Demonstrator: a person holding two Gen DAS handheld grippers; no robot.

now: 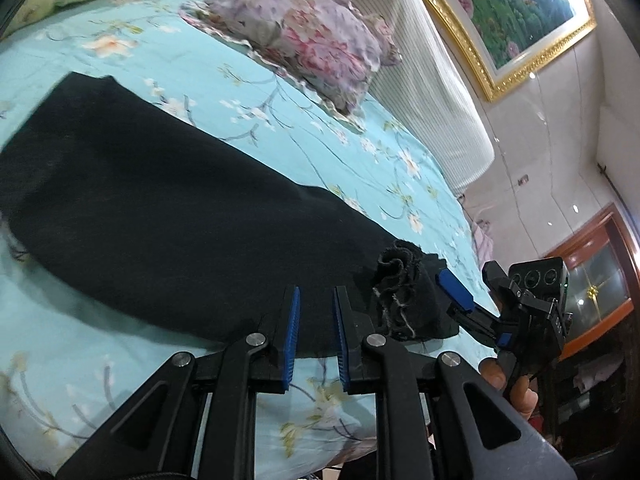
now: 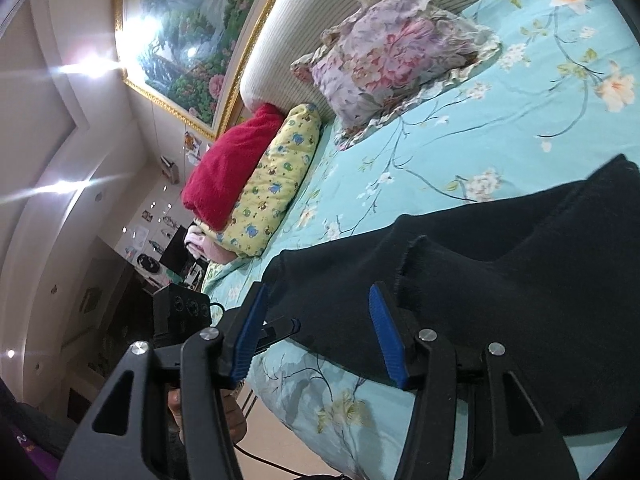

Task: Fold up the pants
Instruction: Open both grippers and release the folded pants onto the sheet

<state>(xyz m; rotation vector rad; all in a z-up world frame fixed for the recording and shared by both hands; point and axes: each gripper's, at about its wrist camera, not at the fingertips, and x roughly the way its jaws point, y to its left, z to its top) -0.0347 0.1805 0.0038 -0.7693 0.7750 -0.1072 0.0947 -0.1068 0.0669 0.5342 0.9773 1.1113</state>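
Black pants (image 1: 152, 208) lie folded lengthwise on the turquoise floral bedsheet (image 1: 120, 52). My left gripper (image 1: 316, 312) is open, its blue pads either side of the pants' near edge with nothing pinched. The frayed leg cuff (image 1: 396, 280) is bunched up just to its right. My right gripper (image 1: 456, 292) shows in the left wrist view against that cuff. In the right wrist view the right gripper (image 2: 320, 308) is open, its pads straddling the pants (image 2: 500, 272) at the hem near the bed edge. The left gripper (image 2: 280, 326) appears there at left.
A floral purple pillow (image 1: 304, 32) lies at the headboard (image 1: 432, 72). A yellow pillow (image 2: 276, 184) and a red blanket (image 2: 228, 164) sit at the bed's far side. A gold-framed painting (image 2: 180, 40) hangs on the wall. A wooden cabinet (image 1: 592, 280) stands beside the bed.
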